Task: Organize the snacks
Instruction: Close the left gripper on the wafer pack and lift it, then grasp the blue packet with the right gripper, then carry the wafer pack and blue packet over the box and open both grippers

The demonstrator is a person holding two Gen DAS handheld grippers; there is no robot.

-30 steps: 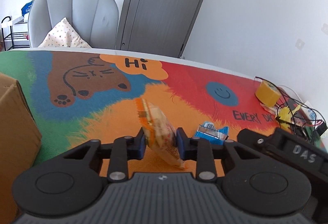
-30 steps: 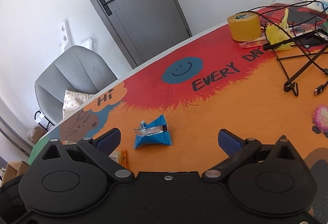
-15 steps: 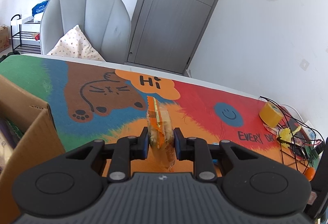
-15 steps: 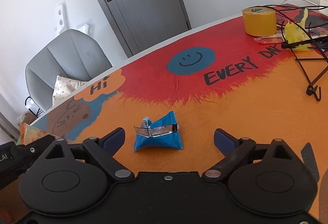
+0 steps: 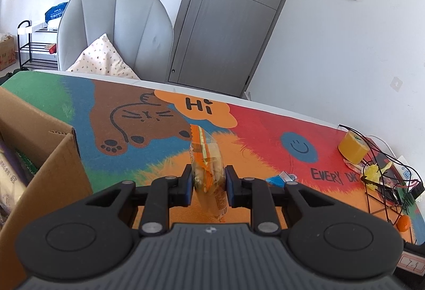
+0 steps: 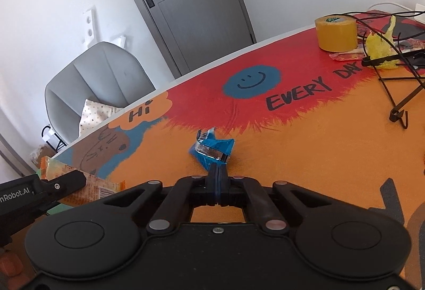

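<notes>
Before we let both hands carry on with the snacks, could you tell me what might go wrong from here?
1. The right gripper pinches only a corner of the blue packet; it may slip out when lifted.
2. The orange packet in the left gripper bulges between the pads, so its contents could get crushed.
3. The cardboard box wall stands close on the left; the dangling packet could catch on it.

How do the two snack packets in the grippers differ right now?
The orange packet is long, partly see-through and gripped across its middle; the blue packet is small, opaque, crumpled and pinched at one end. The blue packet touches the mat; the orange packet seems lifted. Each is clamped in a gripper.
</notes>
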